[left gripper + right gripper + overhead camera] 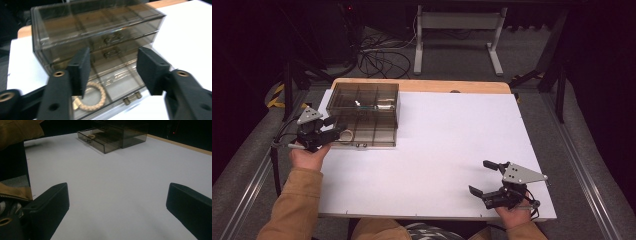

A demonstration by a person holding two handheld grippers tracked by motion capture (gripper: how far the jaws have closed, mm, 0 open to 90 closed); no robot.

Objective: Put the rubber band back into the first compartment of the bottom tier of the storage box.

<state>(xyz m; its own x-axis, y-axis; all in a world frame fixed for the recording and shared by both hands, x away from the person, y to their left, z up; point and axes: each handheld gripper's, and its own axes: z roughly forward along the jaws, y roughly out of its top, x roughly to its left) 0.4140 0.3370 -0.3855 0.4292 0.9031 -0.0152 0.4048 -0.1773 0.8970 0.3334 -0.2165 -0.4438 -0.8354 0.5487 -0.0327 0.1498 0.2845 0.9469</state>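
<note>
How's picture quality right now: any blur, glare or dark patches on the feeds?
High view: white table evenly lit, floor beyond it dark. Left gripper view: soft and slightly blurred, the smoky drawer box murky, the bracelet in its open drawer still readable. Right gripper view: dim, bluish cast, box small and dark.

Dim room, bright white table [437, 150], dark surroundings, soft blur in both gripper views

Looks like a lab or recording studio, not anyone's home: dark walls all round, a tangle of black cables [372, 57] on the grey carpet, a bare white desk frame [459, 37] at the back, hazard-striped tape [276, 95] on the floor, and metal rails [584, 172] running alongside the white worktop [452, 150].
</note>
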